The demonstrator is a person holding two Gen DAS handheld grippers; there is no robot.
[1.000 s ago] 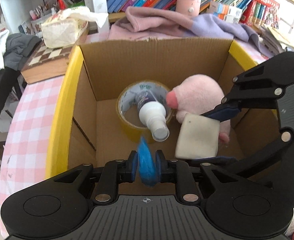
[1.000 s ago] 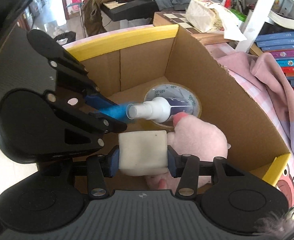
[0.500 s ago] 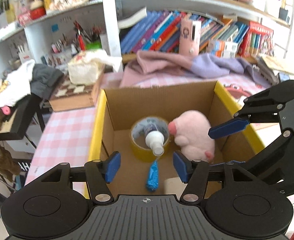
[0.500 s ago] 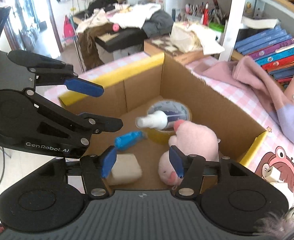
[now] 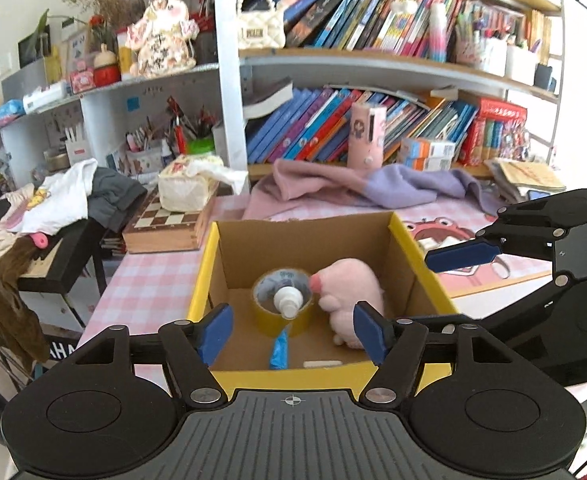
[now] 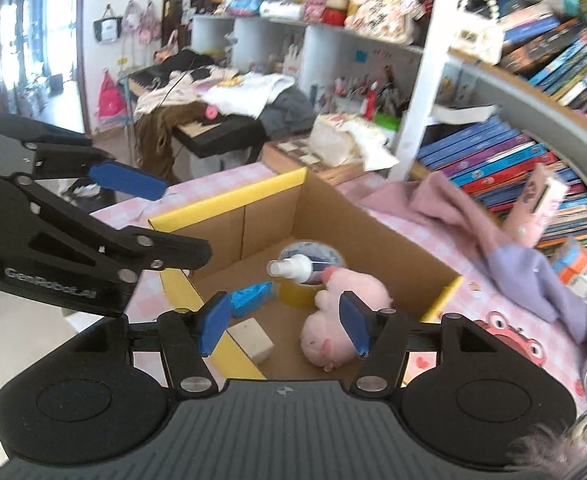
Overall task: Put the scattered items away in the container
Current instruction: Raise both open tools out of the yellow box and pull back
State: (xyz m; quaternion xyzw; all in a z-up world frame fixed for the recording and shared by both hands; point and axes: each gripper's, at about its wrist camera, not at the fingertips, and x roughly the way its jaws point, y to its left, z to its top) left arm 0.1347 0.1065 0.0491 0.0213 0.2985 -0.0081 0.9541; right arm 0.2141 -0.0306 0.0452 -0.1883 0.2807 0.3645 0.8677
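Both grippers, left [image 5: 291, 330] and right [image 6: 283, 322], have lifted clear, jaws spread and empty, and I judge tidying nearly done: blue packet [image 6: 251, 299], white block [image 6: 252, 340], pink plush [image 6: 343, 312] lie in the cardboard box [image 5: 305, 238].

From the left wrist view, the near wall of the cardboard box [image 5: 293, 374] hides most of the white block [image 5: 322, 363] and the lower end of the blue packet [image 5: 279, 352]. The right tool [image 6: 284, 323] covers part of the pink plush toy [image 6: 343, 322]. At 3 o'clock, the book spines [image 6: 549, 80] are blurred, titles unreadable.
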